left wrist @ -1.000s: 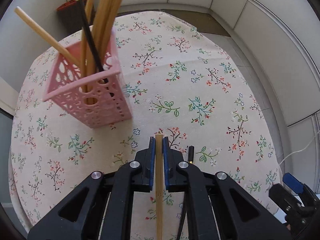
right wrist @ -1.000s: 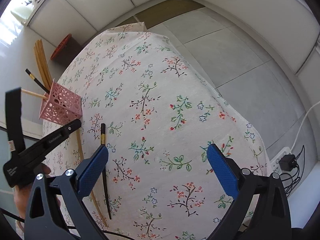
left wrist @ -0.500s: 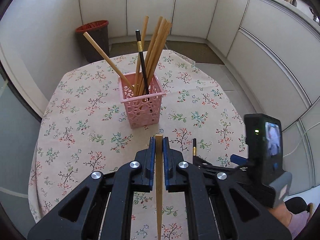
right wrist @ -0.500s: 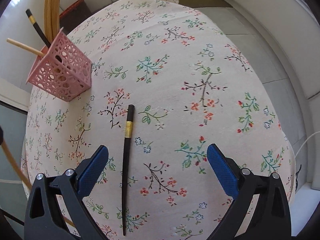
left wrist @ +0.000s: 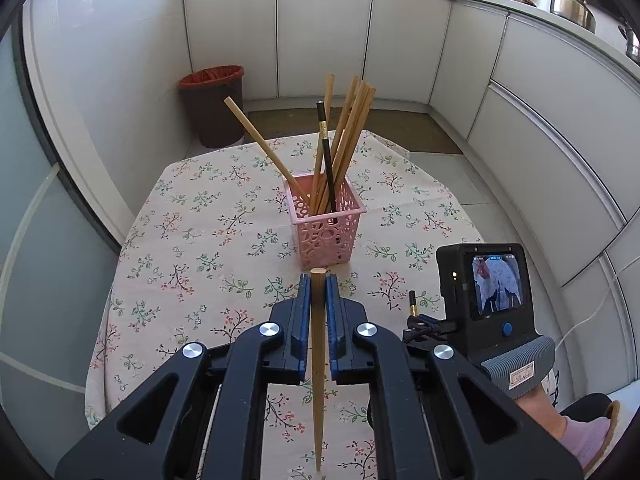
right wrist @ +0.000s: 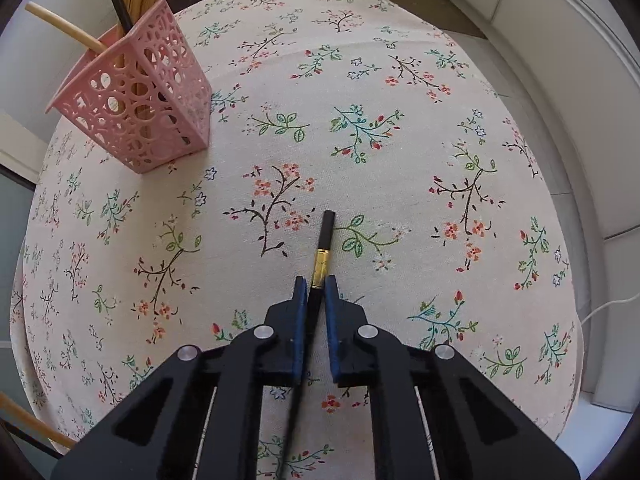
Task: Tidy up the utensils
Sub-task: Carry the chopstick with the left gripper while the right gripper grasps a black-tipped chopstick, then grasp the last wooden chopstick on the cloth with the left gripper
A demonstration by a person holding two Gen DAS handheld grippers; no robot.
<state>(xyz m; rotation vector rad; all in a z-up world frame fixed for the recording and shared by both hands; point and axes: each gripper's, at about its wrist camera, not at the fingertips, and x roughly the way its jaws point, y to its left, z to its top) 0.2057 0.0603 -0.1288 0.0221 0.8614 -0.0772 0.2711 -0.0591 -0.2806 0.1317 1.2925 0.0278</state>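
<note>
Between right gripper (right wrist: 315, 286) pads, black chopstick (right wrist: 322, 246), tip protruding forward

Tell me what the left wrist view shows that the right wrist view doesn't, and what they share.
Left wrist only: left gripper shut on a wooden chopstick, the bin, the cabinets.
Right wrist only: right gripper closed around a black chopstick lying on the cloth.
Both: the pink basket holding chopsticks, the floral tablecloth.
</note>
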